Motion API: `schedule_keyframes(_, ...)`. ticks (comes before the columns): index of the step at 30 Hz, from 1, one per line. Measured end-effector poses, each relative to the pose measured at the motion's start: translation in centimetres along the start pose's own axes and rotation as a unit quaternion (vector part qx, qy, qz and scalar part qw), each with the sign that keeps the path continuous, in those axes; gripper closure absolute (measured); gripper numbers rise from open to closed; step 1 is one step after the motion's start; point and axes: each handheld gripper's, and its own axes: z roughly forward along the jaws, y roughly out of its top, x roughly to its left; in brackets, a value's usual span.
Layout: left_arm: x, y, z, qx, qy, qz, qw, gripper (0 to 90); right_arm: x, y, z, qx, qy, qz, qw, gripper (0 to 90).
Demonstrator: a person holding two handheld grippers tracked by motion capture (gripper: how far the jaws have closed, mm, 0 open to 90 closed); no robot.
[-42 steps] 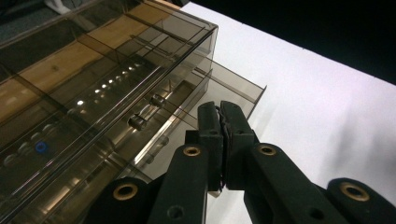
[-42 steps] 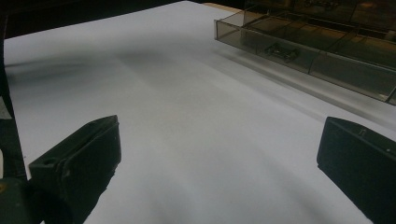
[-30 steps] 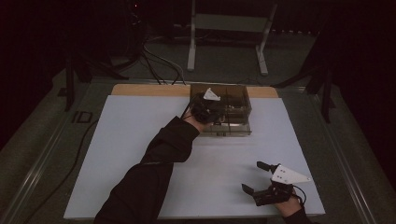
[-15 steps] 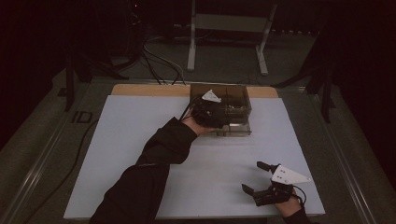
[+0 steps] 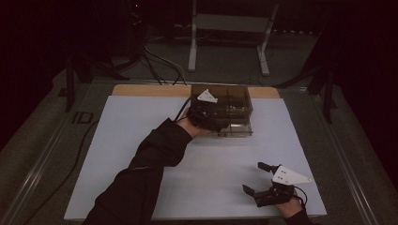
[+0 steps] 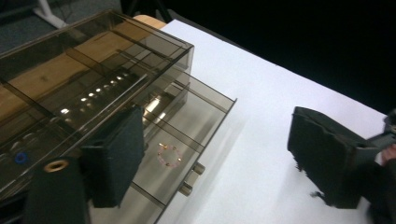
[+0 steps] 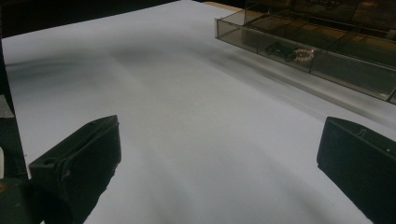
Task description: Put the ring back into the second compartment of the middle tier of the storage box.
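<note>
My left gripper [image 5: 206, 112], jaws wide and empty, hangs over the far smoked-plastic drawer box [image 5: 237, 101]; my right gripper [image 5: 260, 180] rests near, agape, empty.

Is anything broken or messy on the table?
Nothing looks broken or spilled. The smoky plastic box has its bottom drawer pulled out, with a small bead bracelet lying inside. The left gripper is at the box, jaws open.

A smoked-plastic drawer box [image 5: 234, 110] sits at the table's far edge, its lower drawer [image 6: 196, 135] pulled open, holding a small beaded bracelet [image 6: 169, 155].
</note>
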Motion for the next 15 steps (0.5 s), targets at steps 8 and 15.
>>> schedule_keyframes(8,0.2,-0.3,-0.9,0.007,-0.049,0.013,0.9987,3.4,0.0,0.0,0.1,0.001,0.000,0.001,1.0000,0.0)
schedule_keyframes(15,0.1,-0.7,-1.5,0.003,-0.069,0.034,0.9970,0.9,0.0,0.0,0.0,0.001,-0.002,0.001,1.0000,0.0)
